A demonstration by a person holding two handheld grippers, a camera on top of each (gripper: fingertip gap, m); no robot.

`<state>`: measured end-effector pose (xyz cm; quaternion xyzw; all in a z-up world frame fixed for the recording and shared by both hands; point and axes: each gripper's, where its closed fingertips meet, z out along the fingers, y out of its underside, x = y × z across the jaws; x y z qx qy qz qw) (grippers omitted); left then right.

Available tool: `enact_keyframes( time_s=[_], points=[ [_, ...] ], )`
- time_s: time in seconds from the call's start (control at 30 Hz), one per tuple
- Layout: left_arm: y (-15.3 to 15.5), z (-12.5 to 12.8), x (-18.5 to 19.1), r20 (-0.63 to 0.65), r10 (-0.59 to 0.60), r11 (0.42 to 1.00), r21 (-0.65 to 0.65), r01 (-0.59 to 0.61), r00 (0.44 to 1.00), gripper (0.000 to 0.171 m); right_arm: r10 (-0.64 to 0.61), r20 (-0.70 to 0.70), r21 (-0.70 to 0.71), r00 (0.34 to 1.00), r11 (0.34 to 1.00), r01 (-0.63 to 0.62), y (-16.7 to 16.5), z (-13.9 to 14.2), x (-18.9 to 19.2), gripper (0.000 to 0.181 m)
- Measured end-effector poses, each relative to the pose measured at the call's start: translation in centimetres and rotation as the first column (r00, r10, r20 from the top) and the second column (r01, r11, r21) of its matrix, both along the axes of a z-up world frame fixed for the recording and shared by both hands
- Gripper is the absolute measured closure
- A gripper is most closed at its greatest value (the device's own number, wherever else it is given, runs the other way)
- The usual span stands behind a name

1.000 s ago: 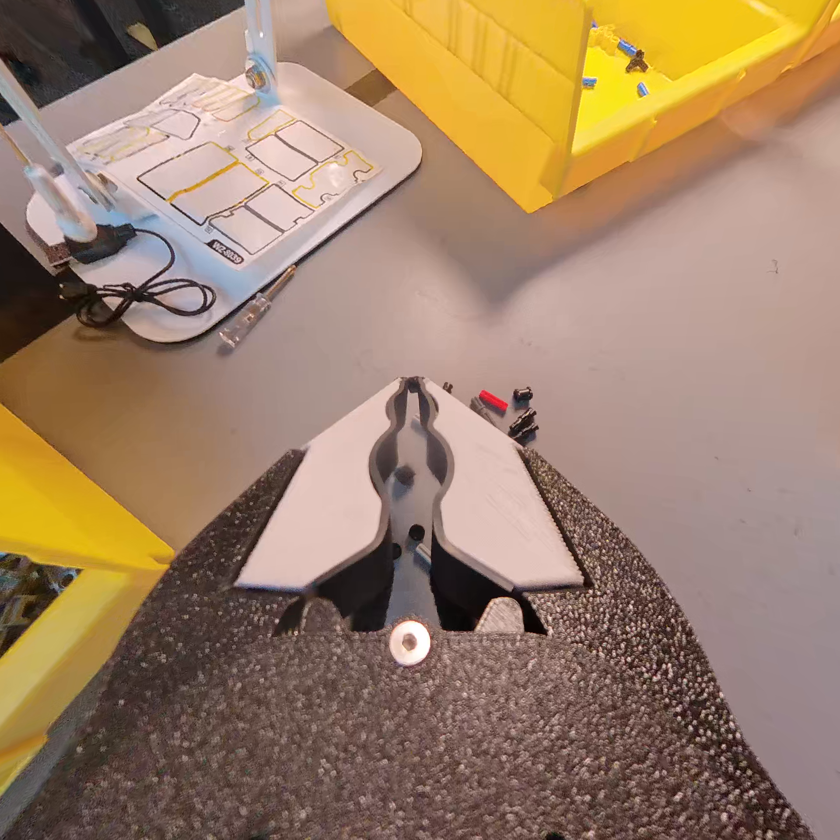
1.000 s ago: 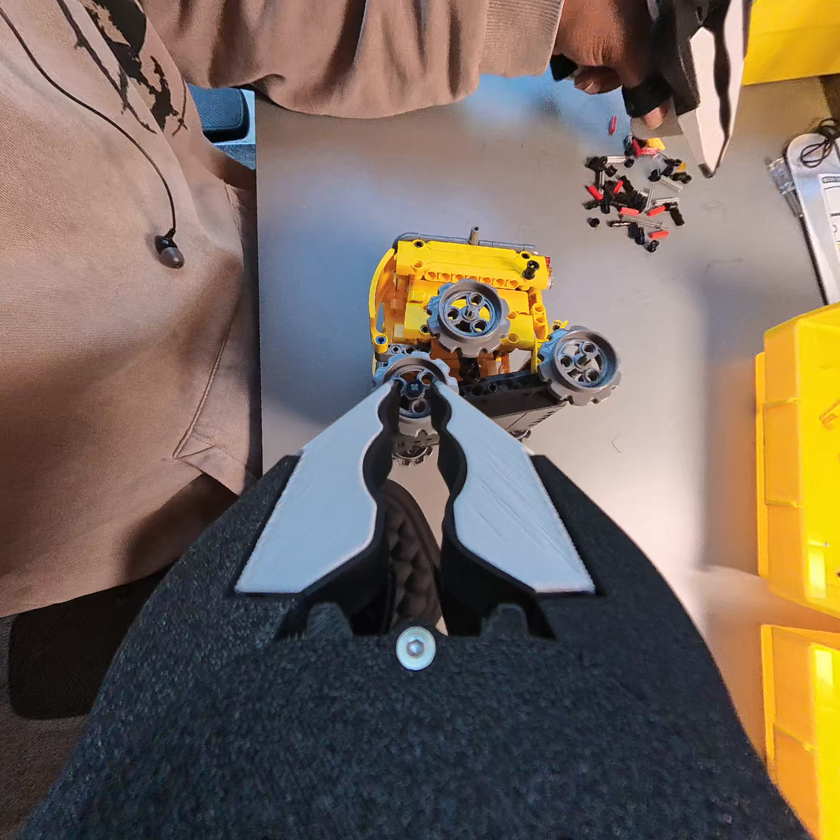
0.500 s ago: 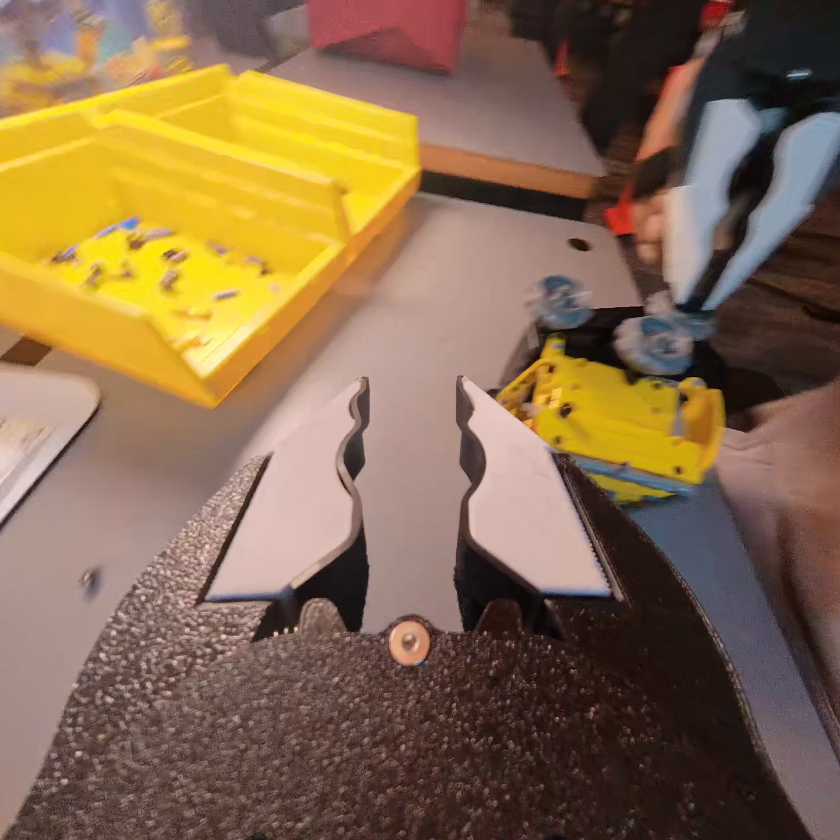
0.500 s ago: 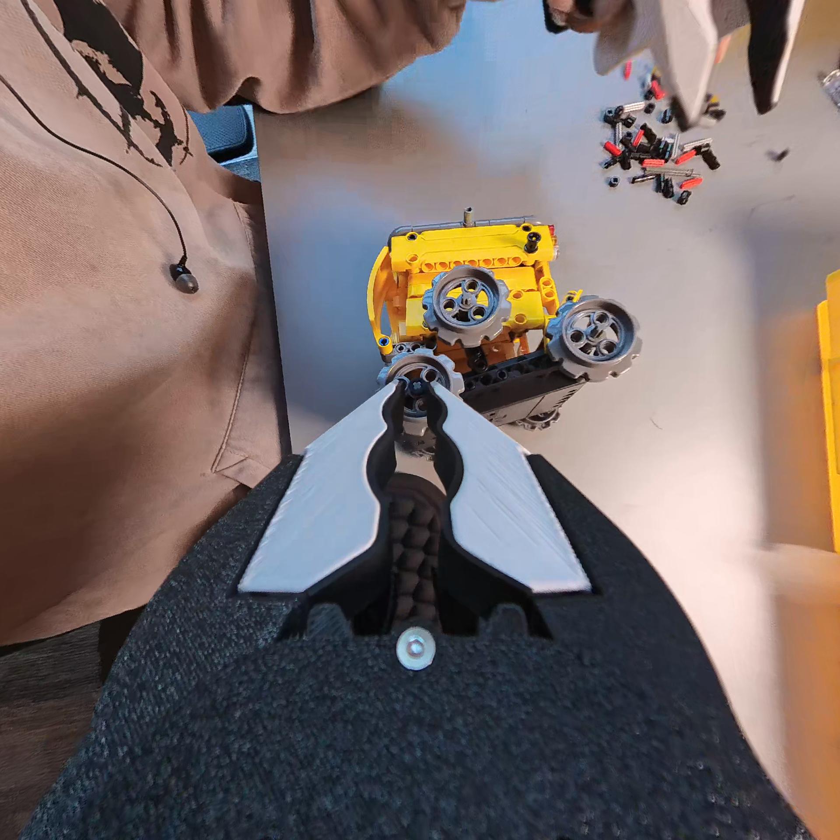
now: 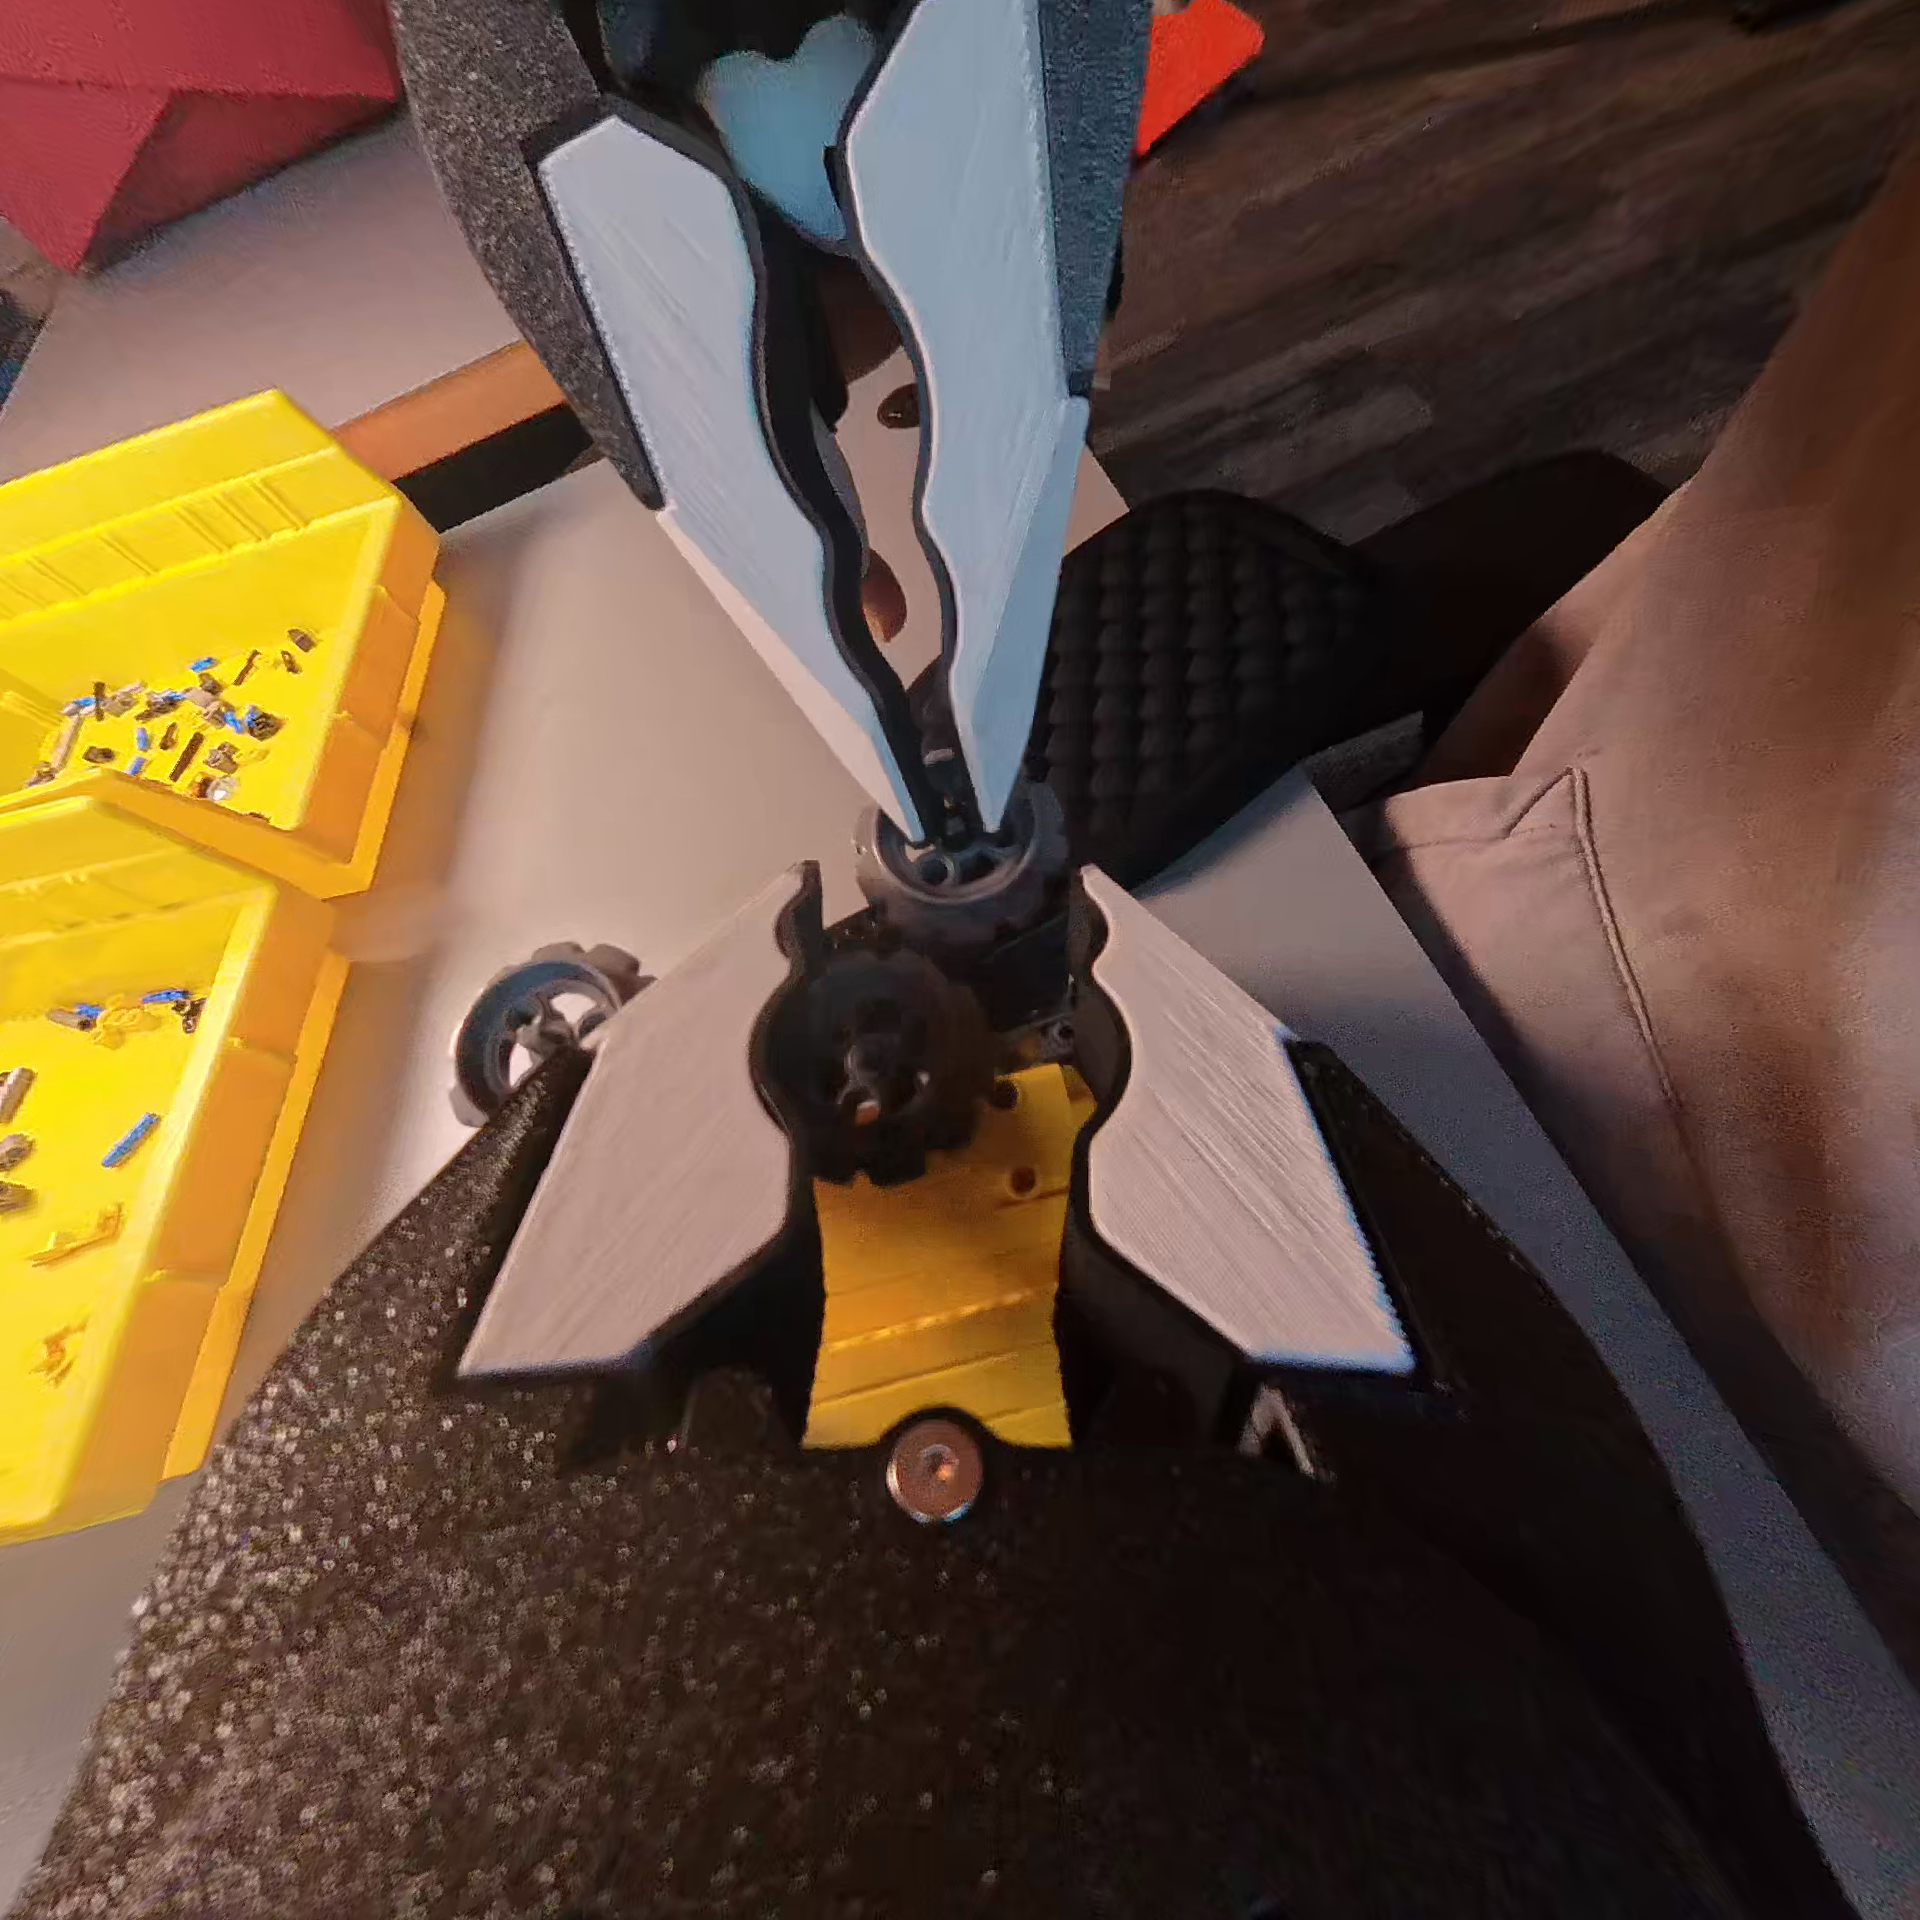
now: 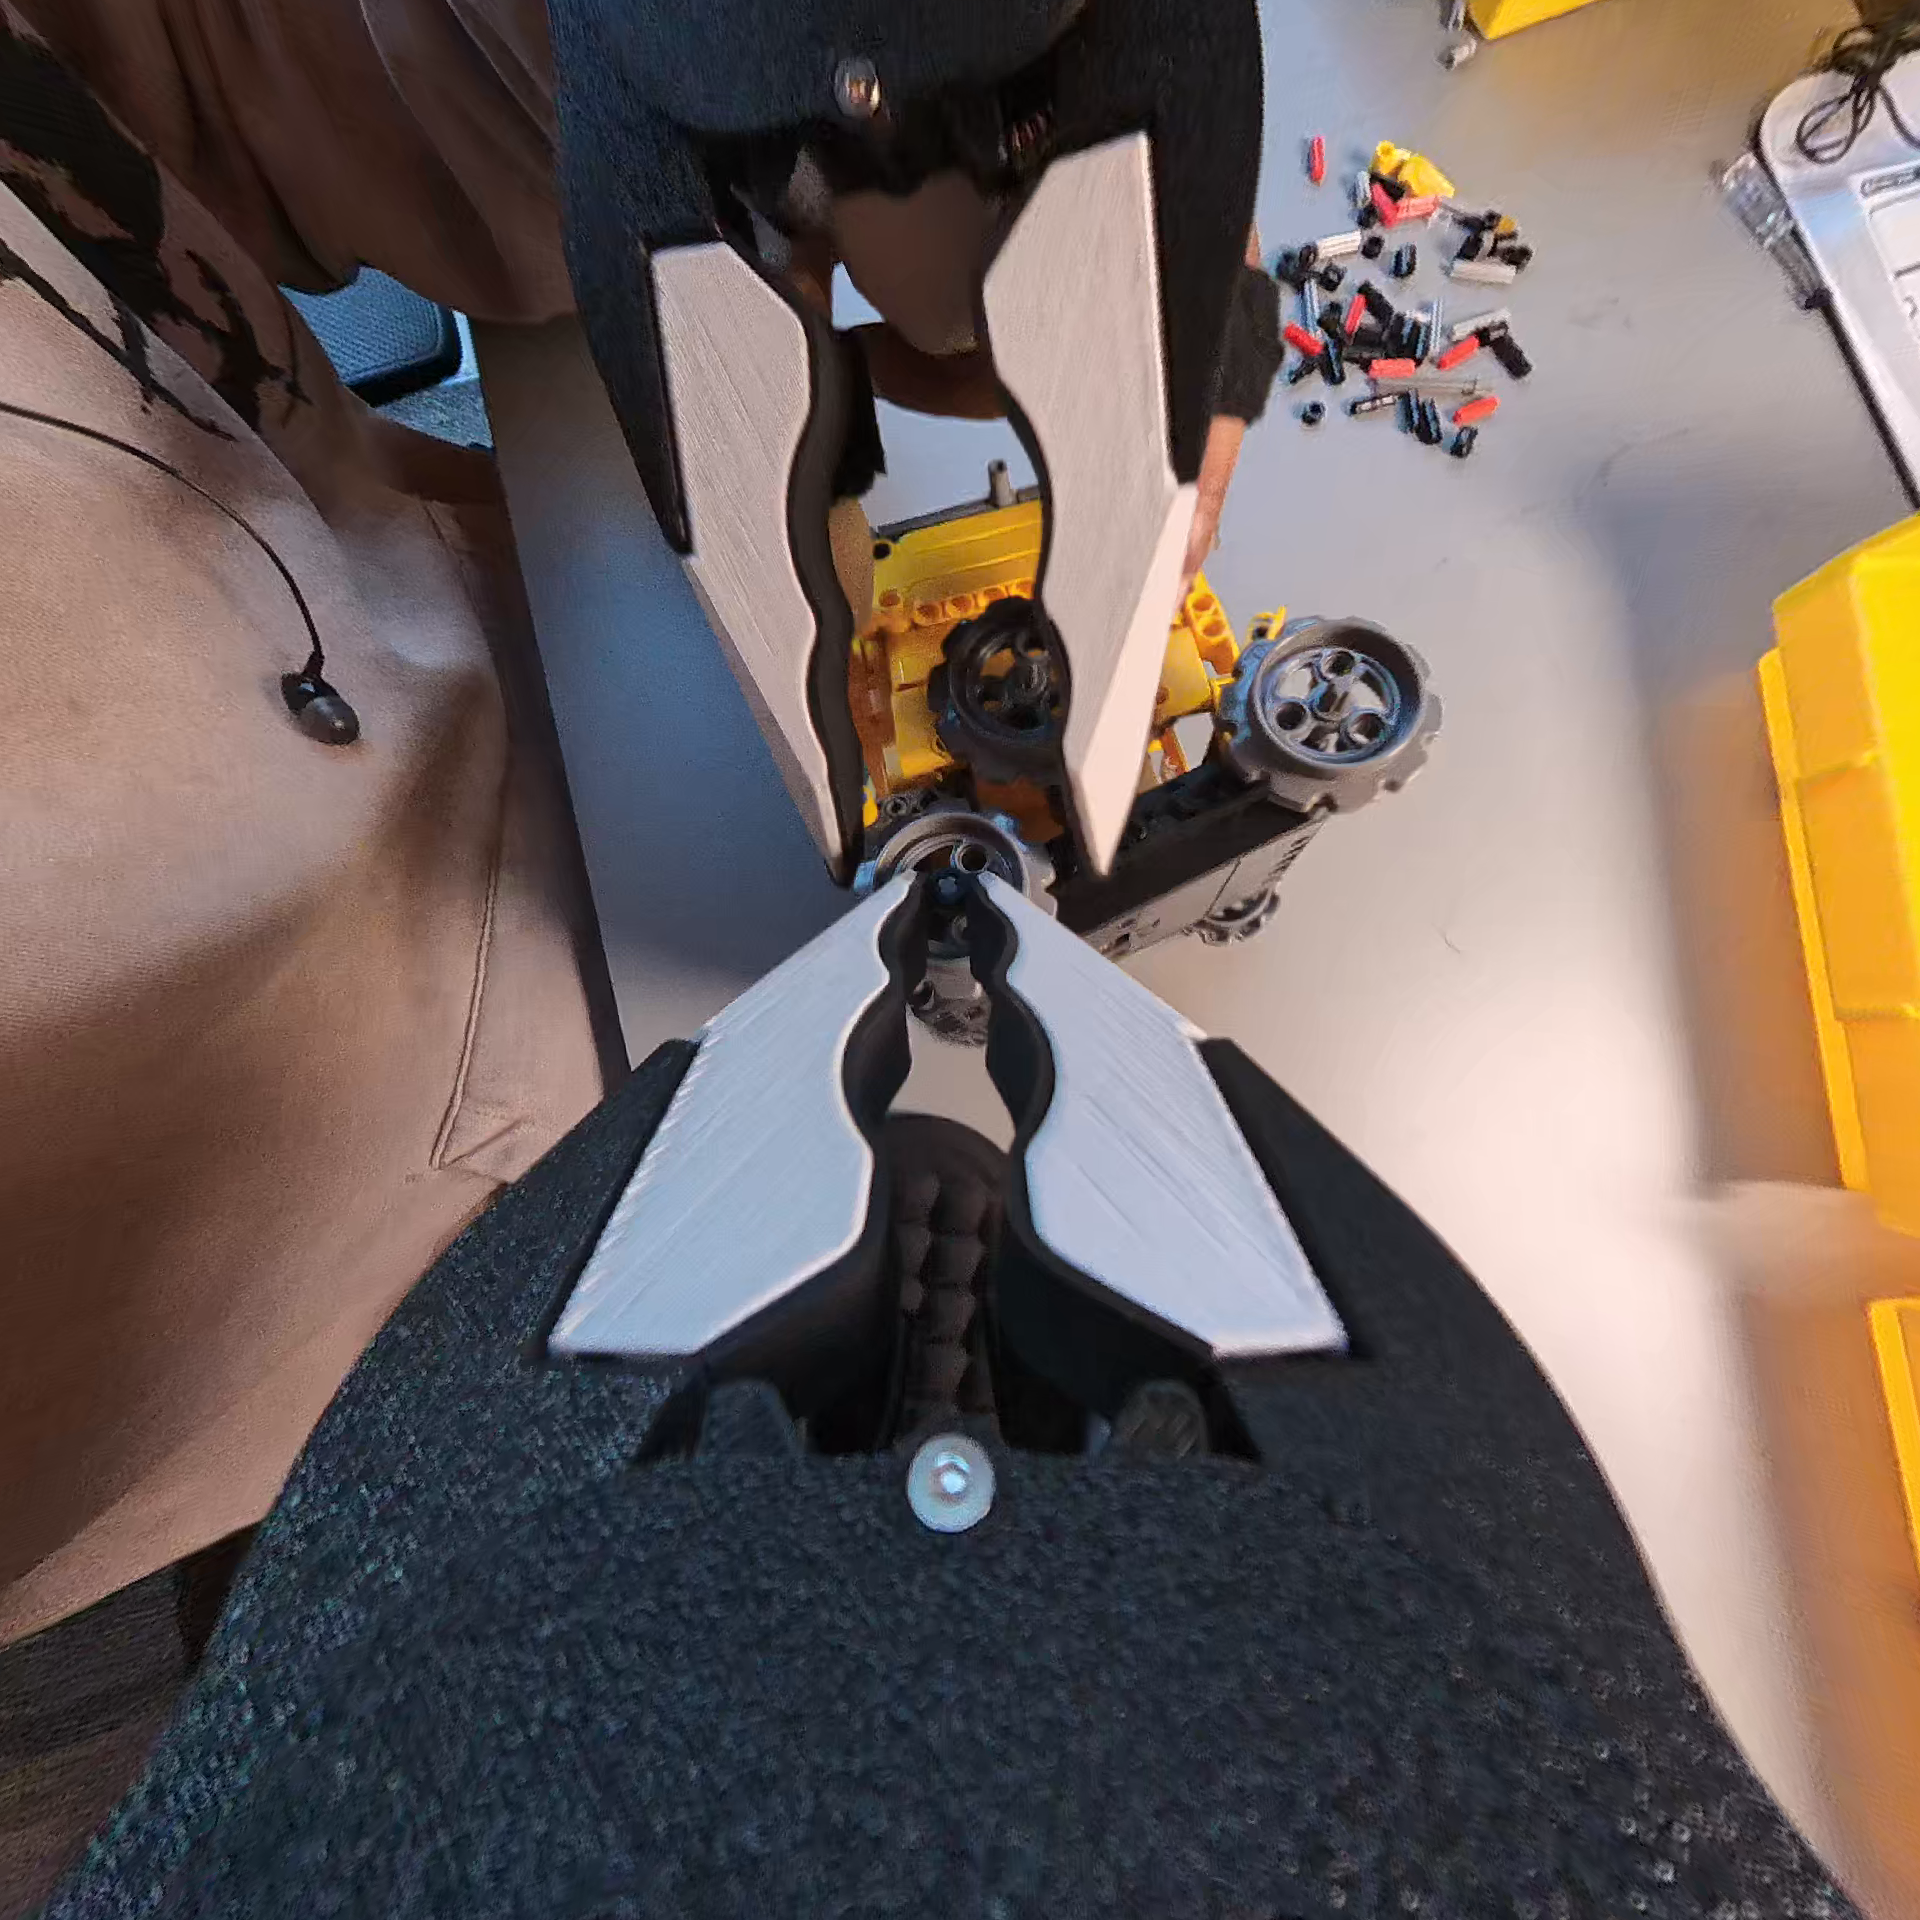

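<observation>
1. Left gripper (image 5: pixel 940 914): spread wide, fingers astride the yellow brick-built vehicle (image 5: pixel 935 1288) on the grey table (image 5: pixel 582 727); a dark grey toothed wheel (image 5: pixel 878 1070) sits in the gap between them, with no finger clearly touching it.
2. Same left gripper, seen from the right wrist view (image 6: pixel 971 862): coming down from above, fingers apart on either side of the model's upper wheel (image 6: pixel 1003 696).
3. Right gripper (image 6: pixel 951 894): narrowed almost to closing, tips pinched on a small dark pin or axle end (image 6: pixel 948 888) at the hub of the nearest grey wheel (image 6: pixel 951 847); in the left wrist view the same right gripper (image 5: pixel 940 821) points down into that wheel's hub (image 5: pixel 945 868).
4. Vehicle (image 6: pixel 1174 665) lying on its side near the table's edge, wheels facing up; another grey wheel (image 6: pixel 1330 707) sticks out on the far side, above a black chassis section (image 6: pixel 1195 862).
5. Loose pile of small black, red and grey connector pieces (image 6: pixel 1397 312) on the table beyond the model, well apart from both grippers.
6. Yellow parts bins (image 5: pixel 208 665) to 1 side, holding scattered small blue, black and grey pieces (image 5: pixel 166 717); more yellow bin walls (image 6: pixel 1849 810) at the edge of the right wrist view.
7. White stand base with a printed sheet (image 6: pixel 1860 239) in the far corner; writing too small and cropped to read. No brand marks legible anywhere.
8. Brown garment of a person (image 6: pixel 260 831) beside the table, with a dark earbud on a thin cord (image 6: pixel 320 709) hanging against it.
</observation>
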<state>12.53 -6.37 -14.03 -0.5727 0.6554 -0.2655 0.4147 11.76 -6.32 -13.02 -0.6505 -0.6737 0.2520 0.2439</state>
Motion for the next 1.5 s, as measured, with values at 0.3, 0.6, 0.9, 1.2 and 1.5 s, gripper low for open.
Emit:
enact_keyframes(
  time_s=[0.3, 0.6, 0.9, 1.2, 1.5],
  points=[
    [-0.2, -0.5, -0.9, -0.022, 0.009, 0.999, 0.036, -0.008, 1.0, 0.13, 0.039, -0.034, 0.071, 0.999, 0.997, -0.037, -0.2, -0.1, -1.7, 0.178],
    [-0.1, -0.5, -1.7, -0.007, 0.015, 1.0, -0.019, -0.015, 1.0, 0.131, 0.043, -0.26, 0.117, 0.965, 0.993, -0.013, 0.0, 6.4, -3.4, 0.179],
    [-1.1, 4.6, -3.0, 0.299, 0.001, 0.947, -0.306, 0.095, 0.954, 0.137, 0.084, -0.366, 0.228, 0.927, 0.974, 0.001, 0.9, 5.5, -3.4, 0.178],
    [-0.5, 7.7, -4.6, 0.508, 0.131, 0.741, -0.621, 0.257, 0.851, 0.164, 0.261, -0.347, 0.573, 0.901, 0.819, -0.017, 0.5, 6.7, -5.1, 0.178],
    [-1.0, 8.9, -6.2, 0.6, 0.21, 0.597, -0.704, 0.385, 0.772, 0.167, 0.374, -0.32, 0.667, 0.871, 0.741, -0.073, -0.5, 7.7, -6.6, 0.177]
  ],
)
